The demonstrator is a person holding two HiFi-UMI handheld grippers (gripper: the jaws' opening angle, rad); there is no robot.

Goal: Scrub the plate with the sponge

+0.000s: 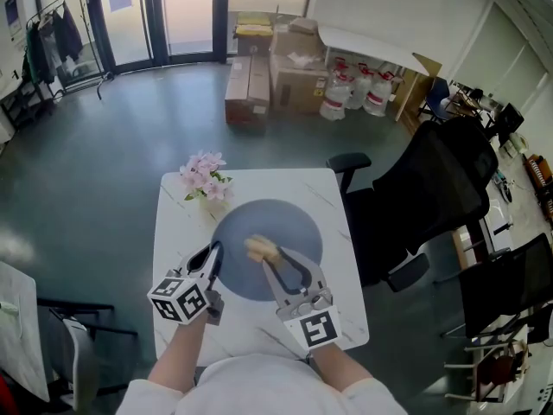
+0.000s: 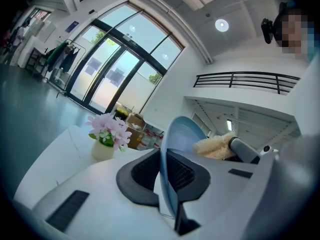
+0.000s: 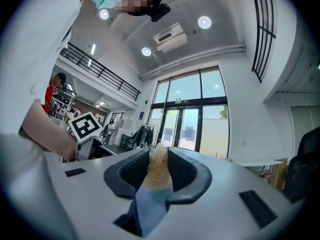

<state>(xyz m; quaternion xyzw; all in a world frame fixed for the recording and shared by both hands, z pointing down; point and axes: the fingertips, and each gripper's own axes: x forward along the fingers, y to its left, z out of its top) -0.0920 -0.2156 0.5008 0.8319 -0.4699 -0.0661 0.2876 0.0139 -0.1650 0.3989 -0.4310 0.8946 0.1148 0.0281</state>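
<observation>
Plate [image 1: 285, 223]: smooth, pale blue, slight sheen. Sponge [image 3: 159, 167]: coarse, fuzzy tan fibre over a smooth blue layer. Table [image 1: 177, 223]: white, marble-veined, smooth top.

White table [image 1: 173, 232] bears one flower vase [image 1: 206, 182].

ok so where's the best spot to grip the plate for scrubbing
Probably the rim at its left edge, coming in from the left, as the left gripper does. The plate is a thin, shallow disc, so only its edge fits between the jaws. A hold there leaves the face free for the sponge in the right gripper.
</observation>
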